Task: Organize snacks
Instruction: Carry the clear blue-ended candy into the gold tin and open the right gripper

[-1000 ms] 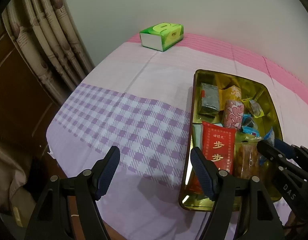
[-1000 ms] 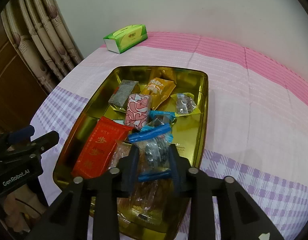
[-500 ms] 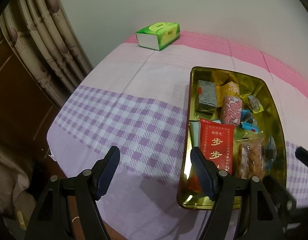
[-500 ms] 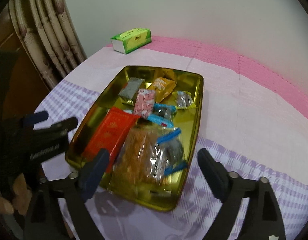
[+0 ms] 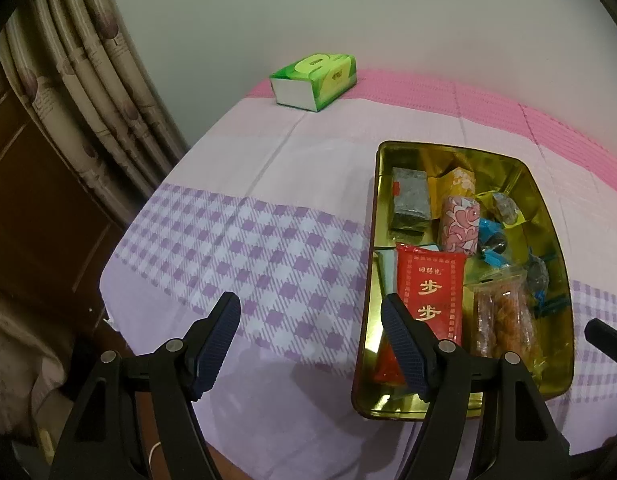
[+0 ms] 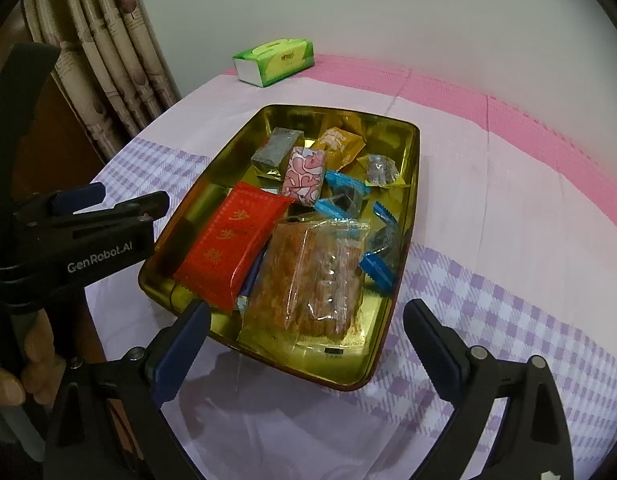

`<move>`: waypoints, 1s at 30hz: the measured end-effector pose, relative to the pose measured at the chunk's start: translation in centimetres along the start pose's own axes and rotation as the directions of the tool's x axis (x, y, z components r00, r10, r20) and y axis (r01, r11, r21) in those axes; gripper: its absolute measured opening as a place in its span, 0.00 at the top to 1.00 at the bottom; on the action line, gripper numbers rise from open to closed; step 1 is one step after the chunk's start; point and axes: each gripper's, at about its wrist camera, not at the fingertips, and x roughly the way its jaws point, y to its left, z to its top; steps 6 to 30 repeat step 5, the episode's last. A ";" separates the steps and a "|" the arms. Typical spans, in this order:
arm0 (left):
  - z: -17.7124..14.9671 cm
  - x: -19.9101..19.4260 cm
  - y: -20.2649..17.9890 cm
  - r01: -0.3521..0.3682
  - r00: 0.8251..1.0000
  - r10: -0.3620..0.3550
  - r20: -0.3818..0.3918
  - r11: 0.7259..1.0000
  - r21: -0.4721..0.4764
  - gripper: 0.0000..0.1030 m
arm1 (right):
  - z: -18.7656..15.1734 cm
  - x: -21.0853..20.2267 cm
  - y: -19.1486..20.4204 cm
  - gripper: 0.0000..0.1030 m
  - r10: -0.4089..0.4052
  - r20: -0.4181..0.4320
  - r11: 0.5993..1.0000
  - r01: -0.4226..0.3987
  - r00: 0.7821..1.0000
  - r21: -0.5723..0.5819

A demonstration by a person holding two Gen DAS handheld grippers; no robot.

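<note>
Snacks: all in the gold tray [image 6: 410, 184]. Your right gripper [image 6: 306, 342], just before the tray, is opening, empty; left gripper [image 5: 310, 340] spread, empty. Step: release done. Next: none outstanding, likely withdraw.

"GenRobot.AI" stands in white letters on the black body of the left gripper [image 6: 126, 208]. The red snack packet [image 5: 428, 294] in the gold tray [image 5: 370, 280] carries gold Chinese characters, the large ones reading 步步. The print on the green tissue box [image 6: 274, 61] is too small to read
</note>
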 end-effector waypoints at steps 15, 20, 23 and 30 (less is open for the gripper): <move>0.1 -0.4 -0.1 0.010 1.000 -0.010 0.016 1.000 0.005 0.29 | -0.1 -0.2 0.0 0.07 0.006 0.003 1.000 -0.006 1.000 0.003; 0.1 -0.4 -0.1 0.010 1.000 -0.010 0.016 1.000 0.005 0.29 | -0.1 -0.2 0.0 0.07 0.006 0.003 1.000 -0.006 1.000 0.003; 0.1 -0.4 -0.1 0.010 1.000 -0.010 0.016 1.000 0.005 0.29 | -0.1 -0.2 0.0 0.07 0.006 0.003 1.000 -0.006 1.000 0.003; 0.1 -0.4 -0.1 0.010 1.000 -0.010 0.016 1.000 0.005 0.29 | -0.1 -0.2 0.0 0.07 0.006 0.003 1.000 -0.006 1.000 0.003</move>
